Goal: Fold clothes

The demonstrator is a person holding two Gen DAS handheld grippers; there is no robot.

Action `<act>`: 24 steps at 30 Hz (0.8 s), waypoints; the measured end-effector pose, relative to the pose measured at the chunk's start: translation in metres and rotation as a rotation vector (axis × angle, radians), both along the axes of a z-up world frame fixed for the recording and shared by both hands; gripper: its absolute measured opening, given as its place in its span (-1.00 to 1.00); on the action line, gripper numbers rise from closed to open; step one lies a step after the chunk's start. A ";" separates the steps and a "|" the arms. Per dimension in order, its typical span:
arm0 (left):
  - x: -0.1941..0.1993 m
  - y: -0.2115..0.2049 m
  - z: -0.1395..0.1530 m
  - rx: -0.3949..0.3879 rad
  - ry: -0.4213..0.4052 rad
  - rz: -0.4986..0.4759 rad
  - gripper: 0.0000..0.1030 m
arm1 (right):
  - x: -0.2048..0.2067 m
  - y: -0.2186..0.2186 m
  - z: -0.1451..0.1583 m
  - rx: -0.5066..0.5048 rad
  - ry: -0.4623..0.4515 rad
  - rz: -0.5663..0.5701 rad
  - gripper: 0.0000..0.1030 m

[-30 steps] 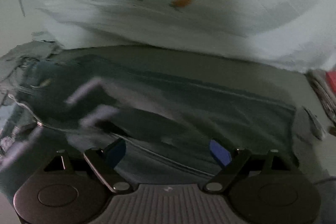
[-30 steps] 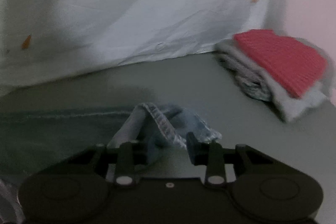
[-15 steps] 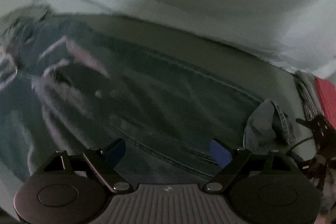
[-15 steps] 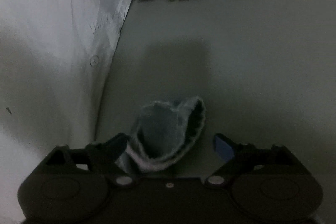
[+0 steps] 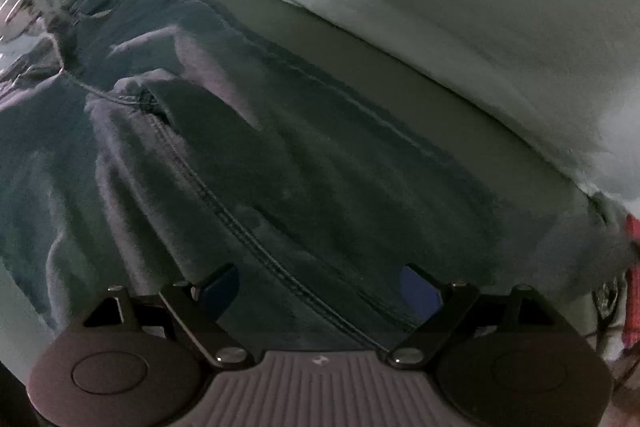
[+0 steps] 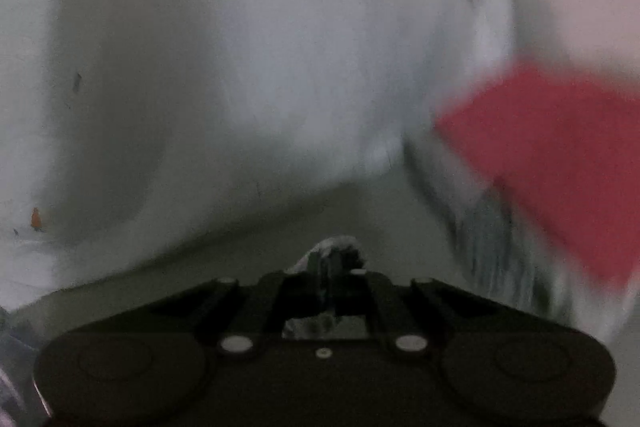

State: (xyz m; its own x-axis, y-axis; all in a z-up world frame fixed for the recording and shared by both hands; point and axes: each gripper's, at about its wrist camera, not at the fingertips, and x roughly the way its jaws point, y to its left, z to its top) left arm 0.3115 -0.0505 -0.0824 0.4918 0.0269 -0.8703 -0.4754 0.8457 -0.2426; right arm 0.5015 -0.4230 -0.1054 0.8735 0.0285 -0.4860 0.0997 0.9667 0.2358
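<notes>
jeans: matt denim cloth | sheet: smooth white cloth

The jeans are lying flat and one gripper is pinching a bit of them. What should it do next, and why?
Probably carry it across: the right gripper is shut on the jeans' hem, while the left gripper hangs open over the flat leg. Drawing the hem toward the waistband would likely fold them in half.

1. The left gripper has black linkage arms, blue pads, silver pivot screws and a grey ribbed housing with a small white mark.
2. The right gripper is all black beside its silver pivot screws.
</notes>
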 end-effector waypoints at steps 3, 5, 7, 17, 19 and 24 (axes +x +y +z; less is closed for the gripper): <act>-0.003 0.006 0.002 0.029 0.005 0.014 0.71 | 0.026 -0.002 0.028 -0.175 -0.109 0.009 -0.91; -0.004 0.009 0.002 0.038 0.010 0.024 0.71 | 0.047 0.003 0.026 -0.297 -0.066 -0.012 -0.43; -0.006 0.013 0.000 0.029 0.018 0.037 0.71 | 0.063 0.006 0.009 -0.395 0.045 -0.082 0.07; -0.007 0.012 -0.011 -0.004 0.067 0.038 0.72 | 0.023 0.061 -0.071 -0.039 0.268 0.019 0.38; -0.007 0.009 -0.010 -0.002 0.066 0.027 0.72 | 0.027 0.090 -0.082 0.004 0.277 0.108 0.53; -0.010 0.006 -0.009 0.023 0.067 0.010 0.72 | 0.031 0.163 -0.109 -0.272 0.288 0.187 0.52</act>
